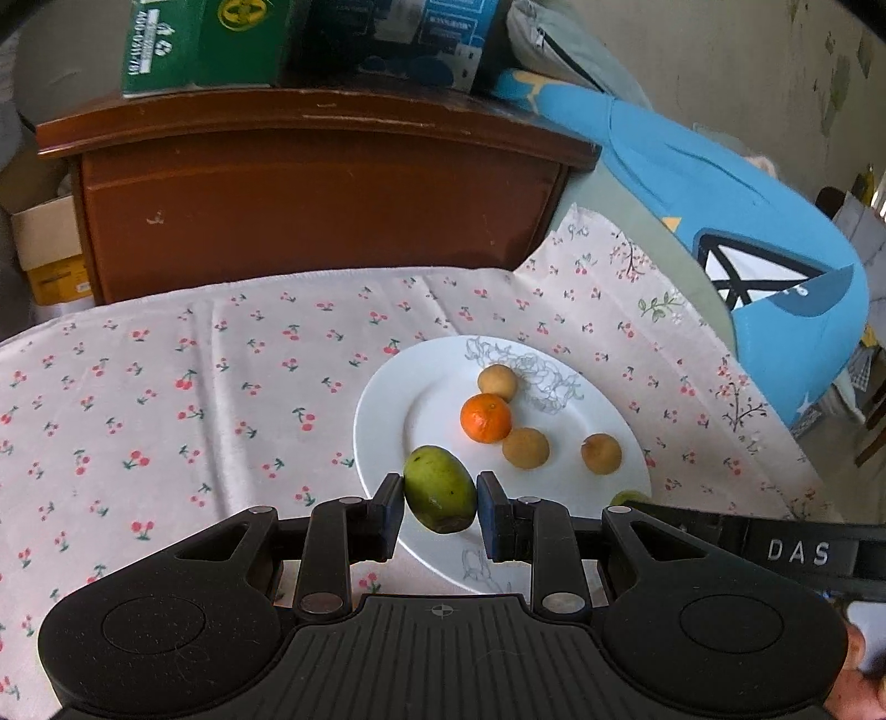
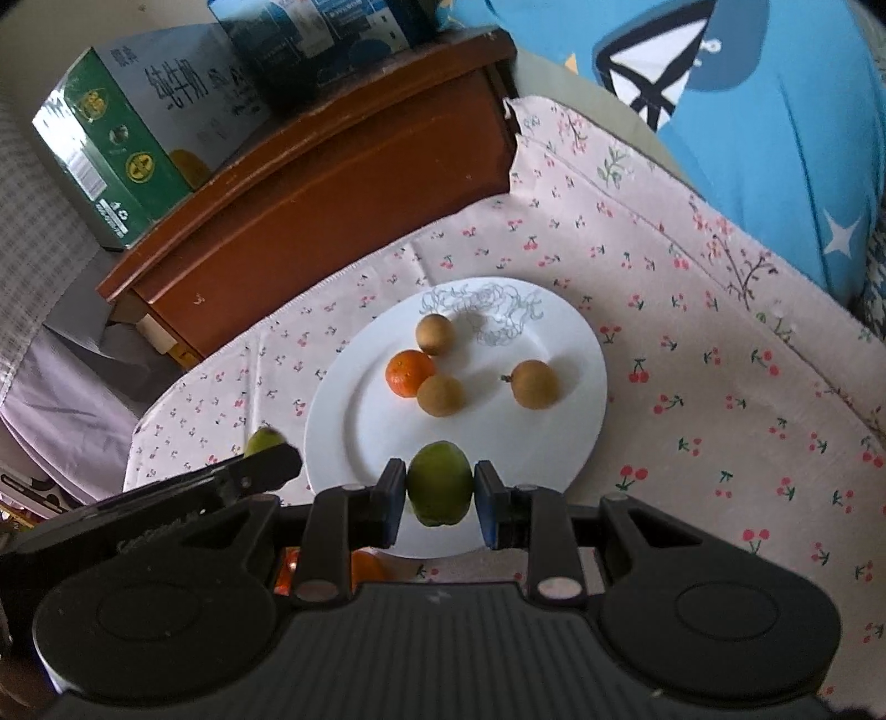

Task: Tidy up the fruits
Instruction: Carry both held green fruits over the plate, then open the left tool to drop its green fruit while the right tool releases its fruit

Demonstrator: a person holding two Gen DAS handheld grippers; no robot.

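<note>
A white plate (image 1: 387, 410) (image 2: 576, 343) lies on the cherry-print cloth. On it sit an orange tangerine (image 1: 485, 417) (image 2: 410, 373) and three small tan round fruits (image 1: 525, 448) (image 2: 534, 384). My left gripper (image 1: 440, 507) is shut on a green mango (image 1: 440, 489) above the plate's near edge. My right gripper (image 2: 439, 494) is shut on another green mango (image 2: 440, 482) over the plate's near rim. Each gripper's mango shows partly in the other view, the right one's at the left wrist view's lower right (image 1: 628, 497) and the left one's beside the plate (image 2: 264, 440).
A brown wooden cabinet (image 1: 310, 194) (image 2: 332, 183) stands behind the table, with a green carton (image 1: 205, 44) (image 2: 111, 149) and a dark box (image 1: 398, 39) on top. A blue cushion (image 1: 747, 232) (image 2: 775, 111) lies at the right. Another orange fruit (image 2: 368, 570) shows under my right gripper.
</note>
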